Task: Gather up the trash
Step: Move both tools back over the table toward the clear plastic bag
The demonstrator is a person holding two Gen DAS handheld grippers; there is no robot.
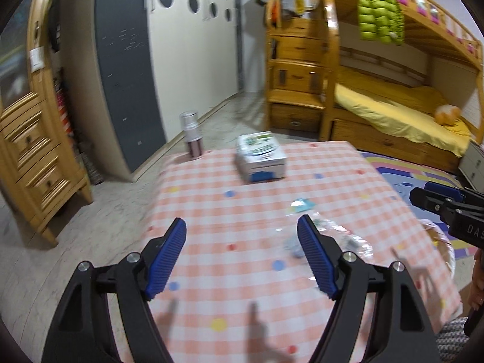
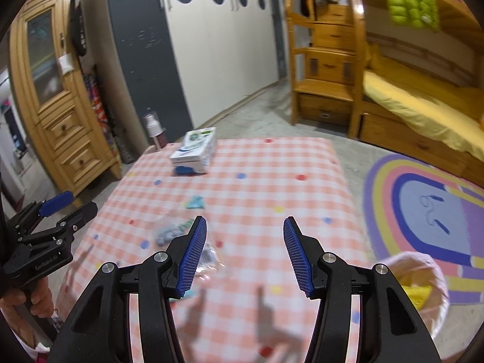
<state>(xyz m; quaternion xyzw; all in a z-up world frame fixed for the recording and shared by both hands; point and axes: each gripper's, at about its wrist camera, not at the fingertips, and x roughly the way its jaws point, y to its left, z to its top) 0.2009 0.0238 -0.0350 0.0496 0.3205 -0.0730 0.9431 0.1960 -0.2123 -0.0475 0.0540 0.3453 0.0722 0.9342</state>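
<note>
Both tongs are empty right now. My left gripper has its fingers spread wide above the checked tablecloth, and my right gripper is spread apart too, hovering over the same cloth.

The trash is a crinkly clear plastic wrapper with some blurry grey-blue scraps next to it. In the right wrist view it sits just behind and beside my left-hand finger pad. In the left wrist view it's right of the right-hand pad, around. There's also a small teal scrap further up the cloth. The lined bin sits off the table's right edge, near my right side.

My read: the wrapper is the next grab and the right tong is the closer one. I'd slide it a little to the left so the wrapper is between the pads rather than outside one, come down low, and close slowly. Thin film tends to skate away or slip out, so I'd pinch a bunched part, not a flat edge. The tissue box and spray bottle are well away, so no worry there.
</note>
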